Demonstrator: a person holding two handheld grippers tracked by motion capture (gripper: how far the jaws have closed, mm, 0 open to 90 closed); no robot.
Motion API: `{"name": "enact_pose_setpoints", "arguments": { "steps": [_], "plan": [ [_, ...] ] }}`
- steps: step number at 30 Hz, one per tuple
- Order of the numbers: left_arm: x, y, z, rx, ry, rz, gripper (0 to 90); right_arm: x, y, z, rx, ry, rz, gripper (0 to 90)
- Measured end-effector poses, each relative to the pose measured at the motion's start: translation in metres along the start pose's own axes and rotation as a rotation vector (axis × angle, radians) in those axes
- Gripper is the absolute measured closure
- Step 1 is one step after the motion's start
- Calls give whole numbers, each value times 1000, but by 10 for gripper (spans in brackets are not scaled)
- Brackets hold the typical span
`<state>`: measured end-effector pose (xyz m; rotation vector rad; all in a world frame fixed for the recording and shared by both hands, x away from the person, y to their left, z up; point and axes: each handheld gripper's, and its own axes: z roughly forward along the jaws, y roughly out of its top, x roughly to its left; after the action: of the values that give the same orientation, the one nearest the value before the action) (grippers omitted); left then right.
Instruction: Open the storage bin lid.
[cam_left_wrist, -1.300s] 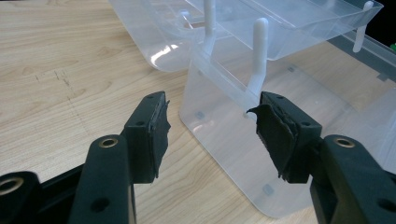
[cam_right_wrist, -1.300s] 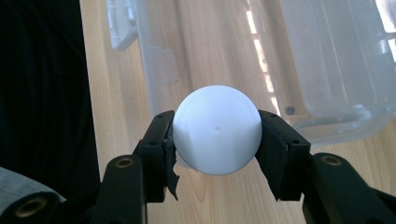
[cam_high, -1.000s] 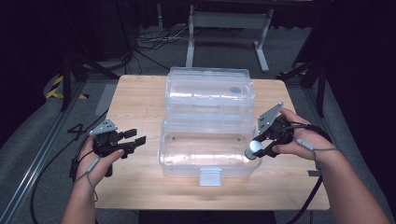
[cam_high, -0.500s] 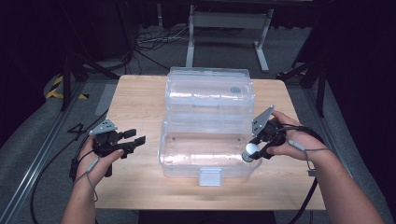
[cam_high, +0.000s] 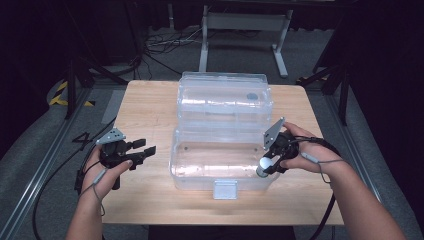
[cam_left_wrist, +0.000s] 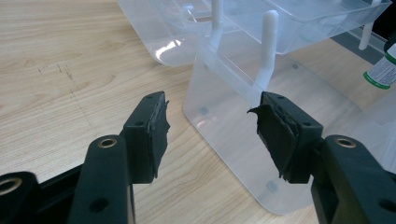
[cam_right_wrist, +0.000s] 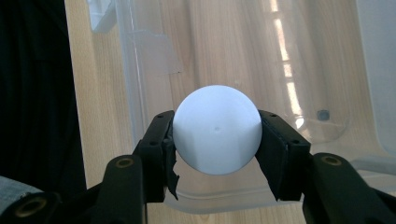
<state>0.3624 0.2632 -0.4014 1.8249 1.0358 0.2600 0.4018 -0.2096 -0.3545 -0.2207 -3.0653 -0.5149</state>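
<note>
The right gripper (cam_high: 266, 167) pinches a white ball (cam_right_wrist: 217, 136) between its two pads, one pad (cam_right_wrist: 275, 149) pressed on each side of it, and in the high view the ball (cam_high: 264, 163) sits just over the right end of the clear plastic box (cam_high: 220, 160), close to the box's front right corner. The box stands in the middle of the wooden table (cam_high: 150, 107) with its lid (cam_high: 225, 95) thrown back toward the far edge (a small dark round spot shows through the lid near its right end), and a pale latch (cam_high: 224, 189) hangs at the middle of the box's front wall, near the table's front edge. In the right gripper view the bare bottom of the box (cam_right_wrist: 299, 70) lies beyond the ball, with the wood grain visible through it. The left gripper (cam_high: 141, 151) hovers over the left part of the table, apart from the box, its jaws spread with nothing between them; in the left gripper view it (cam_left_wrist: 210, 126) faces the box's left wall (cam_left_wrist: 224, 121), and a small white bottle with a green band (cam_left_wrist: 384, 70) stands at the right margin.
</note>
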Motion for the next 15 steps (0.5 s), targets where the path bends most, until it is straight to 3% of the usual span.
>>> {"name": "enact_pose_setpoints", "arguments": {
  "steps": [15],
  "plan": [
    [1, -1, 0, 4, 1, -6, 437, -1, 1, 13, 31, 17, 11, 505]
  ]
}}
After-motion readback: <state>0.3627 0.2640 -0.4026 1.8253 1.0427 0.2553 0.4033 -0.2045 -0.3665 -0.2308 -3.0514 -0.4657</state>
